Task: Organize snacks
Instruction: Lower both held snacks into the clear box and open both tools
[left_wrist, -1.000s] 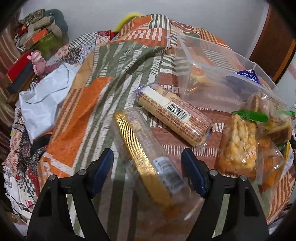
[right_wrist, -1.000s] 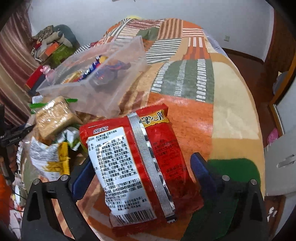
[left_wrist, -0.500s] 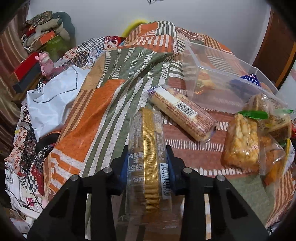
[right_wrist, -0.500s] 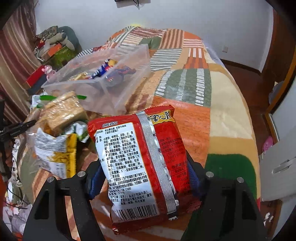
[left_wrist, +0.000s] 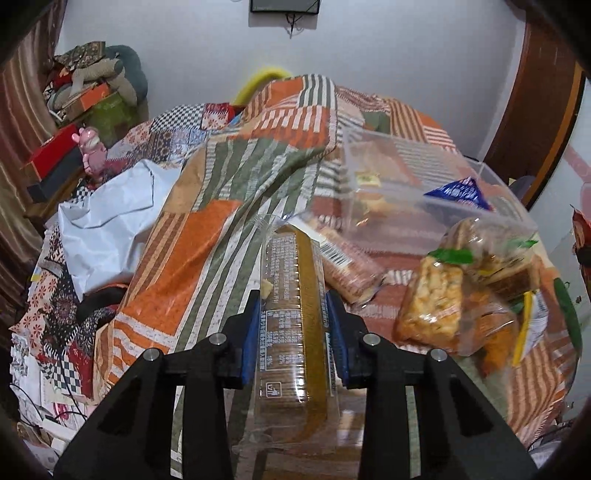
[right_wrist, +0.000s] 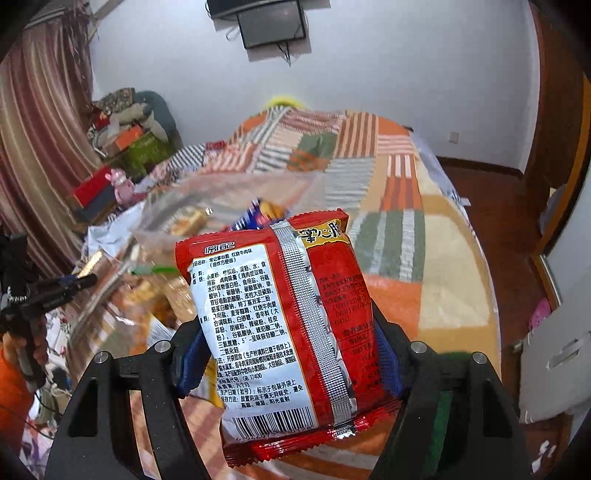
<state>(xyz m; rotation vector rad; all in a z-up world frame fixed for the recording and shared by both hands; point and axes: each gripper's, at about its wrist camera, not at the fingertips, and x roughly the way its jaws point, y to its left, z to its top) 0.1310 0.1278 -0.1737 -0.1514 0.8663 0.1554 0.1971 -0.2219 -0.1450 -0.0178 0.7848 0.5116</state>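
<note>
Both tongs pinching pkgs, held above the quilt. Left gripper (left_wrist: 293, 328) is clamping a long clear-wrapped biscuit sleeve (left_wrist: 293, 295) w/ gold stripe, pads (left_wrist: 249, 332) pressing both sides. Right gripper (right_wrist: 288, 362) is squeezing a red noodle pack (right_wrist: 280, 314) across its width.

Risks, my read: slick film may be sliding in the pads; sleeve is gripped near one end, so could droop or pivot. Noodle pack is puffy, hard squeeze could crush it.

Farther: loose snack bags (left_wrist: 461, 295) lying beside clear bin (left_wrist: 417, 184), some snacks already inside. Bin rim is blurred, contents hard to ID. Right-side pad hidden behind the pack.
</note>
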